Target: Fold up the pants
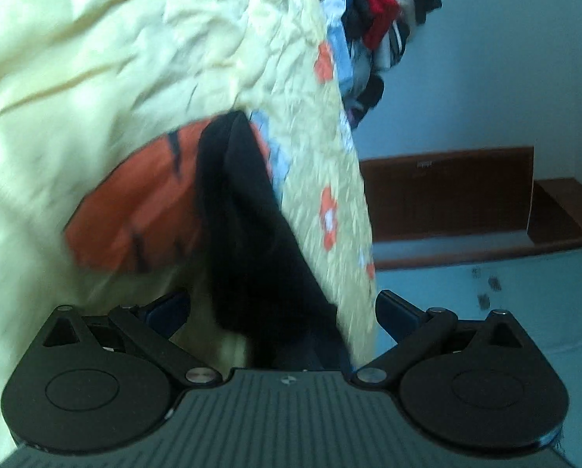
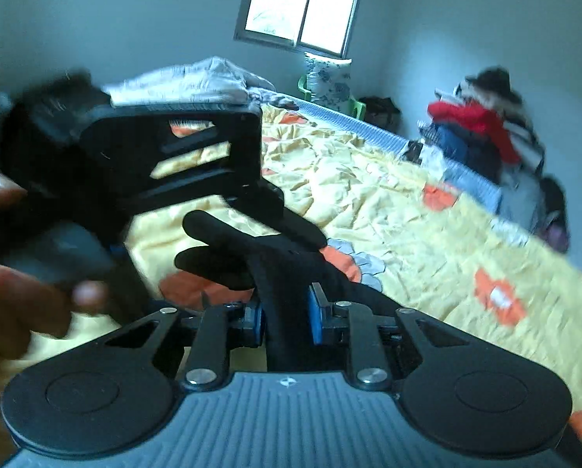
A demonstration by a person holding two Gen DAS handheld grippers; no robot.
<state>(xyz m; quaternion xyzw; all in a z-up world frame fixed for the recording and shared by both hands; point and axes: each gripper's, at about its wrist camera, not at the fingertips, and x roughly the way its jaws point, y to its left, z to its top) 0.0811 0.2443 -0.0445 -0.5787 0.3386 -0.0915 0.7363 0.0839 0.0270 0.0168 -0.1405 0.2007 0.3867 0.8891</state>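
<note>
While the black pants [image 2: 287, 269] lie bunched on the yellow flowered bedspread [image 2: 388, 202], the right gripper [image 2: 285, 316] has them directly in front of it: a thick fold of dark cloth runs straight back between the blue pads [image 2: 315, 314], which are drawn in close and pinching it, so this side is grasping the pants. Long axis of the gathered cloth runs away from that gripper, roughly along its pointing line. Left gripper [image 1: 283, 308] sits with its jaws spread wide, released; black cloth [image 1: 248, 234] passes through the gap toward the camera, but neither finger appears to press on it, though blur makes contact hard to rule out. In the right wrist view the left gripper's dark body [image 2: 166, 163] hangs just beside and above the pants, a hand [image 2: 22, 308] around its handle. Judgement: right hand owns the hold; left is nearest a free edge and must close on it before any fold. Clothes pile [image 2: 486, 132] stands well apart.
</note>
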